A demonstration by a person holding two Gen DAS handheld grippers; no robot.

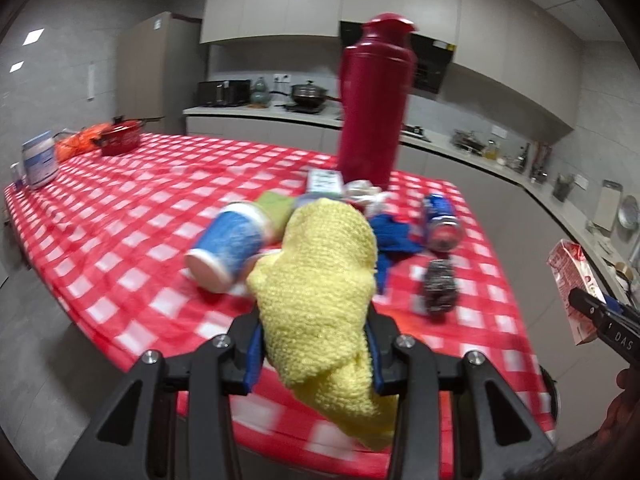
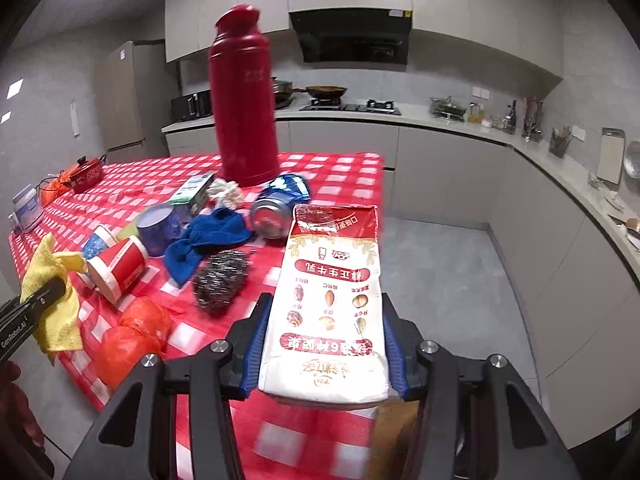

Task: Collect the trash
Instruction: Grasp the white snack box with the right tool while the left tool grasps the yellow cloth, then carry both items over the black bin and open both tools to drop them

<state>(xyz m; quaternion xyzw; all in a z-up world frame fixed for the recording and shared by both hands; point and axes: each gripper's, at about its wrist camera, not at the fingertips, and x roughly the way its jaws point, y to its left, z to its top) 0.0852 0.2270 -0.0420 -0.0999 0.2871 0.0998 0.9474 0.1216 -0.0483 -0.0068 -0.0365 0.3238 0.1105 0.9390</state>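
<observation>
My left gripper [image 1: 314, 344] is shut on a yellow knitted cloth [image 1: 320, 280] and holds it above the near edge of the red checked table [image 1: 140, 208]; it also shows in the right wrist view [image 2: 54, 300]. My right gripper [image 2: 326, 340] is shut on a white and red milk carton [image 2: 332, 292], held beyond the table's right edge; the carton also shows in the left wrist view [image 1: 572, 288]. On the table lie a blue paper cup [image 1: 228, 248], a red paper cup [image 2: 118, 270], a crushed blue can [image 2: 278, 208], a steel scourer [image 2: 220, 280], a blue cloth [image 2: 208, 240] and an orange plastic bag [image 2: 136, 340].
A tall red thermos [image 2: 244, 100] stands at the table's far side, beside a small box [image 2: 192, 192] and a white crumpled wad [image 2: 228, 194]. A red pot [image 1: 120, 136] and a white jar [image 1: 40, 158] sit at the far left. Kitchen counters [image 2: 440, 120] run behind and to the right.
</observation>
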